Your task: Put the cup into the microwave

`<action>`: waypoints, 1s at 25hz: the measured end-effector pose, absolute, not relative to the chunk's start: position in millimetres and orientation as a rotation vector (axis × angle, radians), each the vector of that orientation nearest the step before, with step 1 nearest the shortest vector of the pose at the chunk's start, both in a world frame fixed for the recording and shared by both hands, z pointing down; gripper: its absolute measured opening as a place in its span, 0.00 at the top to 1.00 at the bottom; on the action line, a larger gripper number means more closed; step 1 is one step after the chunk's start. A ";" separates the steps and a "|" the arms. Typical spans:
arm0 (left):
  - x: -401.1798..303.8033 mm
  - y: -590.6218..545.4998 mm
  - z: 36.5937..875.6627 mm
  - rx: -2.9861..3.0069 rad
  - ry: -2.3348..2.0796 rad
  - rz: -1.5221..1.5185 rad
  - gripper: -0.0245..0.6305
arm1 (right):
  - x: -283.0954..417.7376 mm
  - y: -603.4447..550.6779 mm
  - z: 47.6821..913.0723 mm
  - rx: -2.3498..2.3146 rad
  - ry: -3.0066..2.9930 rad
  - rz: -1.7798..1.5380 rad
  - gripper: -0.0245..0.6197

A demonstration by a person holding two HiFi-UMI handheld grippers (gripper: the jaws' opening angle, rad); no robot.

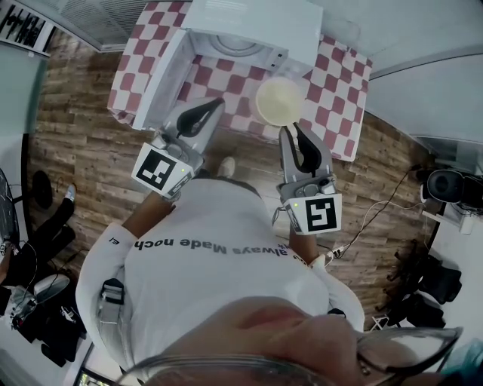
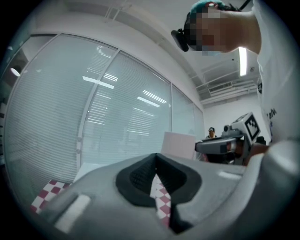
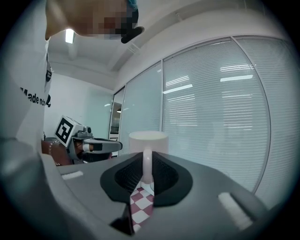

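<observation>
Cup: a cream, smooth-walled cylindrical cup (image 1: 279,100) with a thin loop handle (image 3: 146,161). It is upright over the cloth, just in front of the microwave's opening and toward its right side, and it is not yet inside. Whether its base touches the cloth I cannot tell.
Right gripper: the right gripper (image 1: 293,134) has its 2 jaws pinched onto the handle, between ribbed black pads (image 3: 127,177). Taking the handle keeps the bulky grey jaws off the cup's round body. It probably also keeps the cup level for the move into the cavity.
Left gripper: the left gripper (image 1: 217,104) has its jaws closed together on nothing, with only checked cloth showing through the slit. It hangs near the open door, probably kept aside because the door needs no more work.
Microwave: a glossy white box-shaped microwave (image 1: 256,22). Its flat door (image 1: 161,71) is swung out to the left, which exposes a round turntable (image 1: 240,47).
Cloth: a matte red-and-white checked cloth (image 1: 332,83) covers the table, and a wood-plank floor (image 1: 83,128) lies around it.
Step in hand: carrying the cup forward and leftward to the turntable, judged from how it lies now.
Risk: only 1 narrow handle is gripped, so the cup could swing or tilt. Its rim may also catch the right edge of the opening.
</observation>
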State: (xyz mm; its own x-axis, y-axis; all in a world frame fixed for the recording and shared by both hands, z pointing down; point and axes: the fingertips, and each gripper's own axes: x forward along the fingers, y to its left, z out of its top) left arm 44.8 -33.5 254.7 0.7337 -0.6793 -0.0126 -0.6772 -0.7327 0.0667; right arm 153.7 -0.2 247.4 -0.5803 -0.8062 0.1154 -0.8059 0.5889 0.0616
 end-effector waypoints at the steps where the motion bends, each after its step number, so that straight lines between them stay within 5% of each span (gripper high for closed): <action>1: 45.8 -36.8 256.7 2.867 -1.127 -0.053 0.96 | 154.9 -3.7 248.6 1.364 -2.682 -0.002 0.90; 25: -23.1 -169.4 249.8 2.872 -1.137 -0.088 0.96 | 78.8 -138.6 245.3 1.338 -2.706 -0.014 0.90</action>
State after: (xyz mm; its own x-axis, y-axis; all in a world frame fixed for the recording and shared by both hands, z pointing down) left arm -23.1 -169.4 249.8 0.7278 -0.6849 -0.0342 -0.6820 -0.7281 0.0688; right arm 78.8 -138.6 245.3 -0.6008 -0.7924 0.1057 -0.7913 0.6083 0.0626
